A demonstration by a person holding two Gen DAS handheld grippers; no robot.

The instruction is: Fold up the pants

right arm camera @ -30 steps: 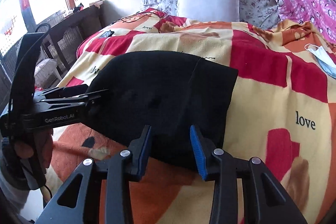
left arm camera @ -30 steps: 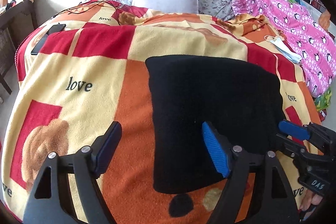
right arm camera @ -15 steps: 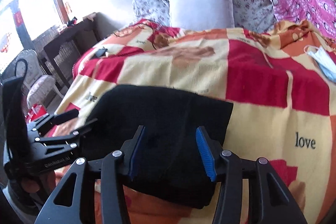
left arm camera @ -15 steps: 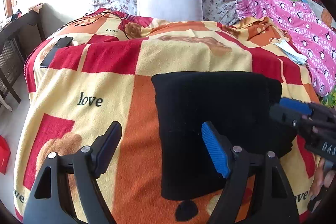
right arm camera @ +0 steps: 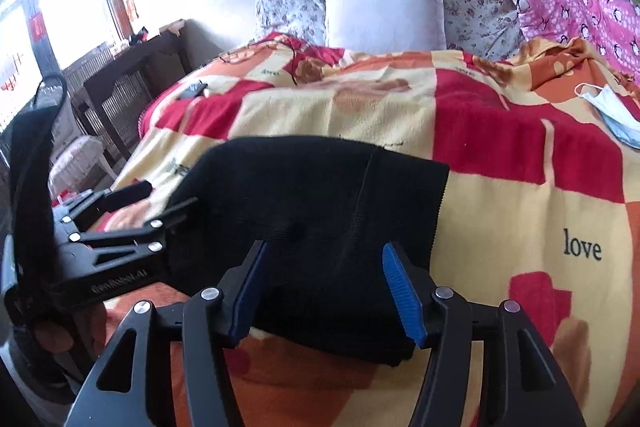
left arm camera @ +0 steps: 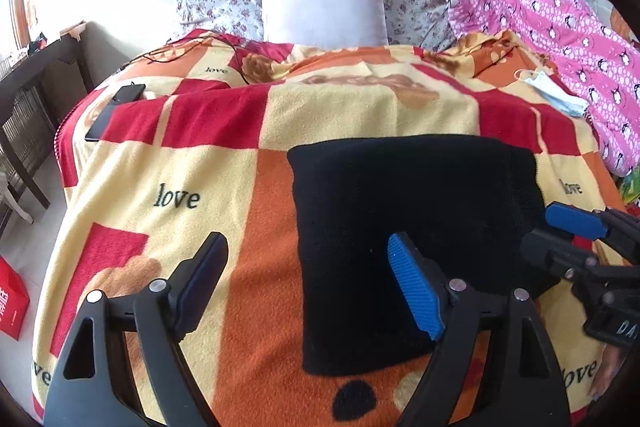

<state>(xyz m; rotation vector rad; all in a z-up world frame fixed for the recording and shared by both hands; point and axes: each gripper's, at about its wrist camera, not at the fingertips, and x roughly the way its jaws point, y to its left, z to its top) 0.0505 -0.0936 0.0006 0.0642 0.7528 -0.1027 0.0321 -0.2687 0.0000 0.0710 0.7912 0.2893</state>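
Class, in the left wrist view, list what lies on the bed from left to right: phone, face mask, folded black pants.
phone → folded black pants → face mask

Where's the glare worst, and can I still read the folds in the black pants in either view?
Right wrist view: windows blown out at left; a ribbed seam shows on the pants. Left wrist view: pants read as flat black, folds lost; fisheye bends the blanket edges.

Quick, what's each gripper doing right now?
Left gripper: open, holding nothing.
Right gripper: open, jaws have just been opening above the folded black pants, nothing gripped.
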